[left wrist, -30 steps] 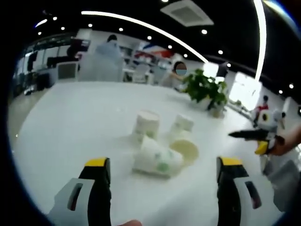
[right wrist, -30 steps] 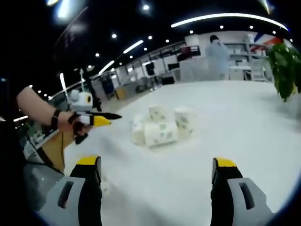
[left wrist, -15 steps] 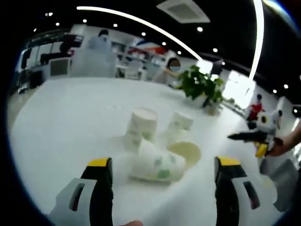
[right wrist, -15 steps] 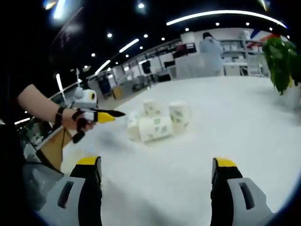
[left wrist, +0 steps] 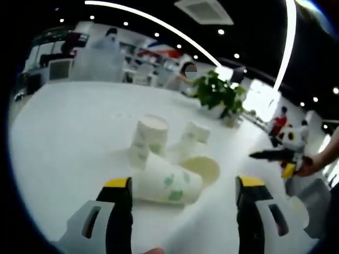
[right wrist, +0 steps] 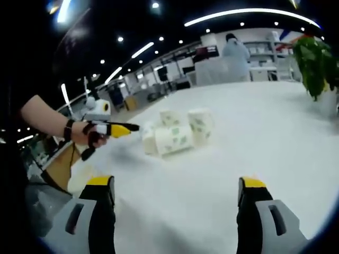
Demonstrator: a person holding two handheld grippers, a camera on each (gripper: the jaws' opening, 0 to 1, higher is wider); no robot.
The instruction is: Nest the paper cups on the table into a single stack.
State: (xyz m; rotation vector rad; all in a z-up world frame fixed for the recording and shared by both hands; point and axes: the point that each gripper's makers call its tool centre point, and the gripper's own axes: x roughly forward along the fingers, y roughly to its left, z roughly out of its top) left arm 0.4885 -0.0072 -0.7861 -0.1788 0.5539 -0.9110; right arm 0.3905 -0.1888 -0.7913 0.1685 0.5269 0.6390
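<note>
Both views face the paper cups (left wrist: 167, 182) (right wrist: 174, 140) from opposite sides, left nearer.

Cups (left wrist: 168, 180) clustered on table (left wrist: 69, 132) — plant (left wrist: 216, 95) behind.

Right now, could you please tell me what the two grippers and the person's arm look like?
Each gripper, left and right, has two black jaws with yellow tips on pale grey slotted bodies. In the right gripper view, the left gripper has yellow-and-black jaws and a white body. The arm is bare, with a dark wristband.
</note>
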